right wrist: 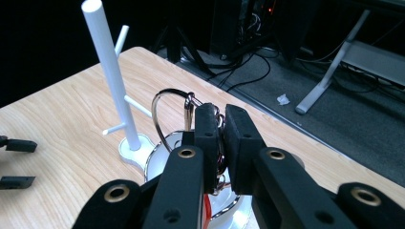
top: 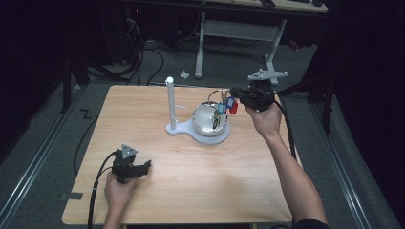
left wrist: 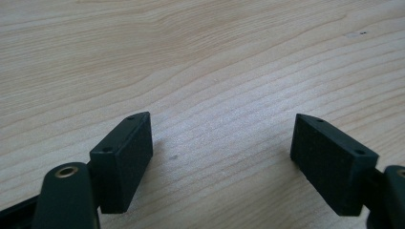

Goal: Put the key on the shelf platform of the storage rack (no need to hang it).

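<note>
Holding a bunch of keys aloft, the right gripper [top: 235, 99] sits up by the far right side of the table [top: 191, 191], and what a tidy pinch it has: in the right gripper view the two black jaws are squeezed nearly together on the key ring [right wrist: 168, 112], the wire loop arching out to the left of the pads and a smaller metal ring standing up beside them. From the high view the blue and red tags [top: 228, 105] dangle under the jaws, just above the rim of the shiny metal bowl [top: 206, 119], which rests on the white base of the stand. That stand's tall white post [top: 170, 102] rises just left of the bowl, and the right gripper view shows short pegs [right wrist: 136, 106] sticking out from it. Reading the play, this looks like the carry step: keys up out of the bowl, heading for a peg, nothing hung yet. Next move, as I judge it, calls for swinging the loop across to the post, lining its opening up with a peg tip, sliding it on, and only then easing the jaws apart; the loop is thin and could twist in the pinch. Meanwhile the left gripper [top: 142, 168] idles low over the near left of the table, its jaws spread wide with nothing but bare wood between them.
</note>
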{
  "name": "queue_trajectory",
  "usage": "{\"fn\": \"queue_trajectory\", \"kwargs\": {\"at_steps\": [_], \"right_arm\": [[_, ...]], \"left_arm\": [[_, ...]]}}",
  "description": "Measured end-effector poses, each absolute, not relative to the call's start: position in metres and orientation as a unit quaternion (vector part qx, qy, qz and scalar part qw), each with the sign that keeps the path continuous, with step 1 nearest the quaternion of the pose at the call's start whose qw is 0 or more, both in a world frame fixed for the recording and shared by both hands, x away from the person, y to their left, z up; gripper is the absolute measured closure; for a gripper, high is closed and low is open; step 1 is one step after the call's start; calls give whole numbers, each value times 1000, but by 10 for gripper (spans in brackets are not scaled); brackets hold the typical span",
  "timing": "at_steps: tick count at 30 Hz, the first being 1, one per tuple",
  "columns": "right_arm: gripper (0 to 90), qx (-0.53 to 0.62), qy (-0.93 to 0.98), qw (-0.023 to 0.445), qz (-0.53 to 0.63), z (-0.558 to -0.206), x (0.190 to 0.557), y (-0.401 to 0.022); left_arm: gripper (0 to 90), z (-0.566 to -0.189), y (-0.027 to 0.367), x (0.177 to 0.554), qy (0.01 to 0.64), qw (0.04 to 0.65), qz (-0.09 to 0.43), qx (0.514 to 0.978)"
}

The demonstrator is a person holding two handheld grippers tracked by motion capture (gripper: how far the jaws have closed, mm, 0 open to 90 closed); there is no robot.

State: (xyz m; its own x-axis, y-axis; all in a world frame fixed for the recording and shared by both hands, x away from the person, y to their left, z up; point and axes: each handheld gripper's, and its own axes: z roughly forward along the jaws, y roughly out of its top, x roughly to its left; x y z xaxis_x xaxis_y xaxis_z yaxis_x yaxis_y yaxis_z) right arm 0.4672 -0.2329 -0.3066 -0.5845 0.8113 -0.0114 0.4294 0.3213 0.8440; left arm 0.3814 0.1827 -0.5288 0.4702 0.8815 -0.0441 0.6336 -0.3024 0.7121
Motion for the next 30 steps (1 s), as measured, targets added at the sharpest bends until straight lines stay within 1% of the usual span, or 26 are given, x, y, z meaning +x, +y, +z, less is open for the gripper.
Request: {"fn": "queue_trajectory", "kwargs": {"at_steps": [8, 12, 19, 30], "right_arm": [[860, 403, 784, 218, 419, -321, 478, -223], [885, 403, 792, 218, 403, -329, 483, -217], [887, 409, 797, 206, 395, -346, 490, -213], [886, 407, 800, 199, 394, -363, 498, -199]], "left_arm": [[227, -529, 183, 381, 482, 342, 181, 786], [227, -529, 183, 381, 482, 342, 181, 786], [227, -529, 183, 381, 482, 342, 182, 786], [227, -529, 183, 381, 482, 343, 181, 786]]}}
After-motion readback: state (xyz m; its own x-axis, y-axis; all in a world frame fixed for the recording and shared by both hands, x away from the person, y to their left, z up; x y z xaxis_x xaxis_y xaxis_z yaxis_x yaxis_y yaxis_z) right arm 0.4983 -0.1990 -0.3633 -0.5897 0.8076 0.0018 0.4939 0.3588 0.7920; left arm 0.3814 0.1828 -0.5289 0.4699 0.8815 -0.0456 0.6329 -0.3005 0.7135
